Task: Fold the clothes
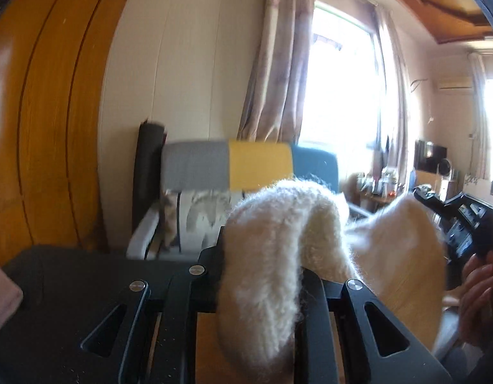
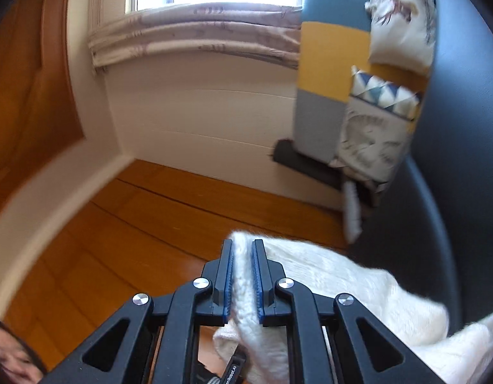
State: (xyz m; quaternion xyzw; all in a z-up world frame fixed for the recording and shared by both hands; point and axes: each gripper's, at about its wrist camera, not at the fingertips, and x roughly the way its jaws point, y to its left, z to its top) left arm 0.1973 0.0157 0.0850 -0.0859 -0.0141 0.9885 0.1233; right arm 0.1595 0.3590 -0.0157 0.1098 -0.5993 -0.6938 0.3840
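Note:
A fluffy cream-white knit garment (image 1: 265,256) is lifted in the air between both grippers. My left gripper (image 1: 262,256) is shut on a thick fold of it; the wool drapes over the jaws and hides the fingertips. In the left wrist view the right gripper (image 1: 461,224) shows at the right edge, held by a hand, with the garment stretched toward it. In the right wrist view my right gripper (image 2: 243,275) is shut on an edge of the garment (image 2: 358,291), squeezed between the blue pads (image 2: 230,275); the cloth trails off to the right.
A black table top (image 1: 70,275) lies below on the left. Behind it stands a sofa with grey, yellow and blue back panels (image 1: 246,163) and printed cushions (image 2: 400,9). A wooden door (image 1: 38,112), curtains and a bright window (image 1: 339,80) are beyond. Wood panelling (image 2: 182,217) fills the right wrist view.

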